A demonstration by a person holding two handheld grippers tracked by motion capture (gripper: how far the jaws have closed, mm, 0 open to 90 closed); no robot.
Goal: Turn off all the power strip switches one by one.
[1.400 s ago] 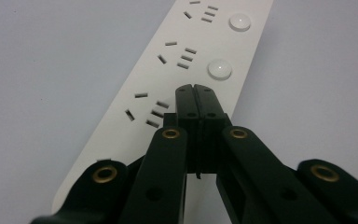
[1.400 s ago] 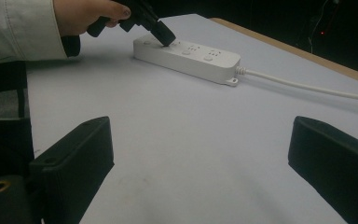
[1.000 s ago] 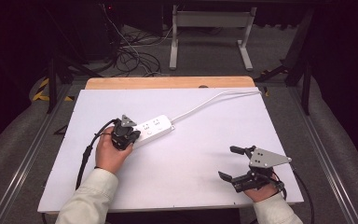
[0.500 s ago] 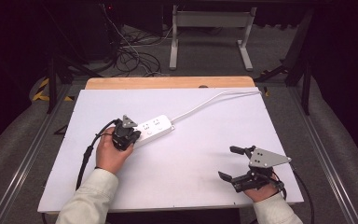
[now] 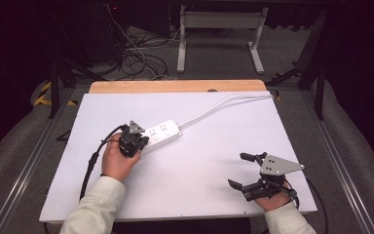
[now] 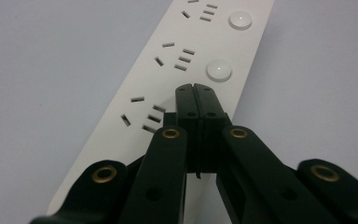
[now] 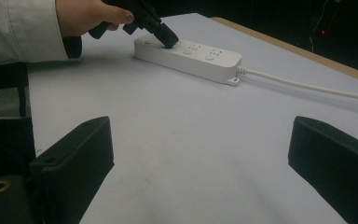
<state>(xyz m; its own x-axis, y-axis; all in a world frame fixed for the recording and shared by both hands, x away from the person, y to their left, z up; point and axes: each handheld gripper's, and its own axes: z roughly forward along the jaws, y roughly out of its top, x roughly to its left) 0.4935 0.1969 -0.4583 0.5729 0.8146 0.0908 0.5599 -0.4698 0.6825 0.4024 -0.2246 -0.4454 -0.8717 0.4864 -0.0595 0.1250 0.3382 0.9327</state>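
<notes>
Pressure from the left gripper [image 5: 135, 141] falls on the white power strip [image 5: 161, 132], which lies flat on the white table [image 5: 214, 185] directly under and ahead of its tips; the jaws are pressed fully together with nothing between them, and in the left gripper view the joined tips [image 6: 196, 100] rest on the strip's top face among the socket slots, just short of a round push button [image 6: 219, 70], with a second button [image 6: 240, 19] farther along. Judging by this, the work in hand is pushing a switch rather than lifting anything. The right gripper [image 5: 251, 170] sits well off to the side of the strip, its jaws spread wide and holding nothing, with bare table between them in the right gripper view and the strip [image 7: 189, 58] beyond. The strip looks like a rigid plastic body, light and smooth, so it will probably skate across the table if pushed sideways; a straight downward press suits it best. To grasp it, the long side walls near the middle look like the sensible place, since the jaws can span its narrow width there. The cord [image 5: 224, 105] leaving the far end is flexible and may tug the body round if dragged.
</notes>
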